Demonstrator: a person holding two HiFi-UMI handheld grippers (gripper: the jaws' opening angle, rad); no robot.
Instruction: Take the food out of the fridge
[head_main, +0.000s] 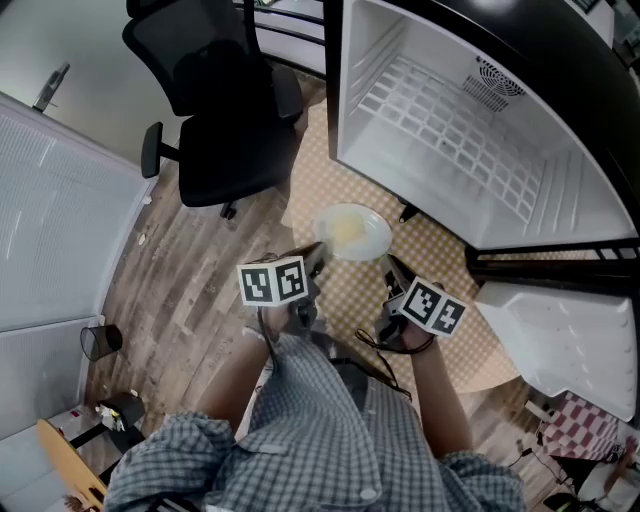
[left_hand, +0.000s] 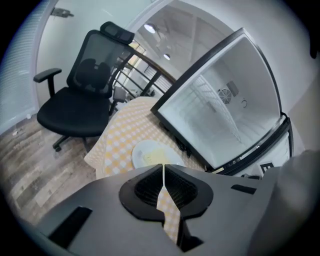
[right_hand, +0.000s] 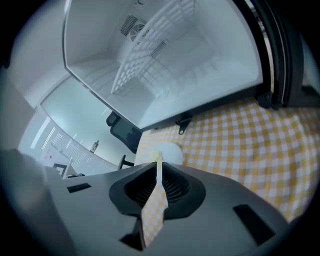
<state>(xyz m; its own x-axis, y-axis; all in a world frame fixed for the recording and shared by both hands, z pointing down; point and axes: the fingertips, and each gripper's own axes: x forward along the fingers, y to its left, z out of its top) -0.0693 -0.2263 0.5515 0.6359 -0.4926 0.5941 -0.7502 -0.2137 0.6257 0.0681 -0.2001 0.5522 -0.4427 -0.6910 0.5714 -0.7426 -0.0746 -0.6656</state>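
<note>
Hovering near the round white plate of yellow food (head_main: 352, 232) on the yellow checked cloth (head_main: 352, 290): left tongs (left_hand: 163, 167) and right tongs (right_hand: 158, 170). Both pairs closed, nothing gripped. White fridge (head_main: 450, 120) stands open.

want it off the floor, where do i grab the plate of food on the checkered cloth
Take the plate by its near rim, coming in low from the person's side. It lies flat on the checkered cloth with the food mid-plate, so the thin bare edge is likely the only part jaws can pinch.
</note>
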